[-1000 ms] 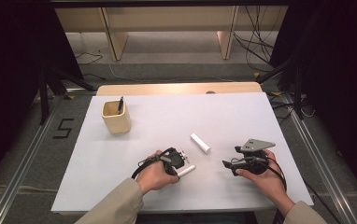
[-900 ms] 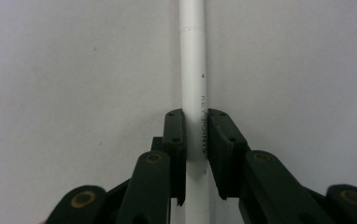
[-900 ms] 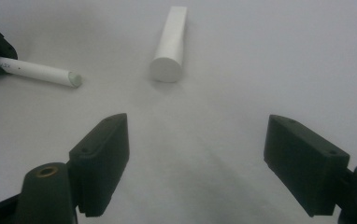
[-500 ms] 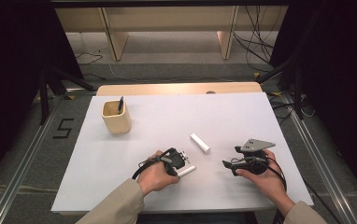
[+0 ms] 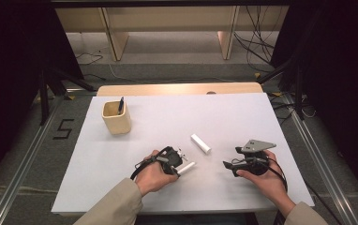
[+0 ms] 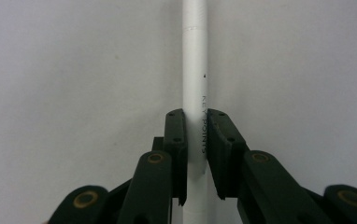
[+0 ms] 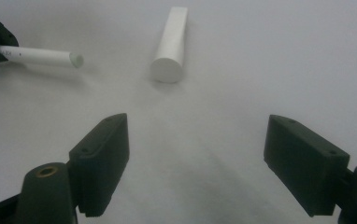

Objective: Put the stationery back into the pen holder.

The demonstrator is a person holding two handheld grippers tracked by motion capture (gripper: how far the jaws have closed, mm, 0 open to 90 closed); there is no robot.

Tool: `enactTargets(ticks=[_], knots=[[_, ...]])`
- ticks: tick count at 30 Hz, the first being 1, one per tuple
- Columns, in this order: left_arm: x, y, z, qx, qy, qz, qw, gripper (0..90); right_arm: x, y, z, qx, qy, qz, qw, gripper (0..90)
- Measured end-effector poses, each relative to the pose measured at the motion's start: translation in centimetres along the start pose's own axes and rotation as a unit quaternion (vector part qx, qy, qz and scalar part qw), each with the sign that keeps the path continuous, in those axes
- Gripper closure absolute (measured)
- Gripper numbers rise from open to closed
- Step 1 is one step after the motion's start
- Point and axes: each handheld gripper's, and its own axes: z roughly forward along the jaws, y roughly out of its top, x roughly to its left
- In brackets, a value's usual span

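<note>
A: Where is the white pen?
B: The left gripper (image 5: 179, 166) clamps the white pen (image 6: 195, 93) between its jaws, low over the desk (image 5: 158, 126), near side.
A: And the other?
B: The right gripper (image 7: 197, 163) stands wide apart, holding nothing, with the white cap (image 5: 200, 143) lying far-left of it.

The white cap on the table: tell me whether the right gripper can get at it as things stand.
Probably yes. The right gripper stands open and empty, and bare table lies between it and the white cap. The left gripper, clamped on the pen, sits off to the side.
</note>
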Motion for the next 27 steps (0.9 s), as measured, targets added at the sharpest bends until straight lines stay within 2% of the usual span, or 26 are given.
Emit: enactTargets(ticks=[5,7,9,13,15,18,21,24,27], knots=[[0.4,-0.3,-0.6,-0.038,0.011,-0.017,0.9991,78.3,0.0,0.0,0.0,0.000,0.000,0.000,1.0000,23.1],[0.6,-0.5,-0.8,-0.058,0.017,-0.027,0.9978,78.3,0.0,0.0,0.0,0.000,0.000,0.000,1.0000,23.1],[0.9,-0.7,-1.1,-0.073,0.025,-0.029,0.9966,78.4,0.0,0.0,0.0,0.000,0.000,0.000,1.0000,23.1],[1.5,-1.2,-1.7,-0.110,0.038,-0.041,0.9923,78.4,0.0,0.0,0.0,0.000,0.000,0.000,1.0000,23.1],[1.8,-1.5,-2.0,-0.131,0.046,-0.050,0.9891,78.4,0.0,0.0,0.0,0.000,0.000,0.000,1.0000,23.1],[2.4,-2.0,-2.5,-0.165,0.059,-0.062,0.9826,78.4,0.0,0.0,0.1,0.001,0.000,0.000,1.0000,23.1],[3.0,-2.6,-3.0,-0.196,0.076,-0.076,0.9747,78.4,0.0,0.0,0.0,0.000,0.000,0.000,1.0000,23.1],[3.8,-3.2,-3.7,-0.224,0.094,-0.095,0.9654,78.3,0.0,0.0,0.1,0.001,0.000,0.000,1.0000,23.1],[4.6,-3.8,-4.2,-0.251,0.118,-0.109,0.9546,78.3,0.0,0.0,0.1,0.001,0.001,0.000,1.0000,23.1]])
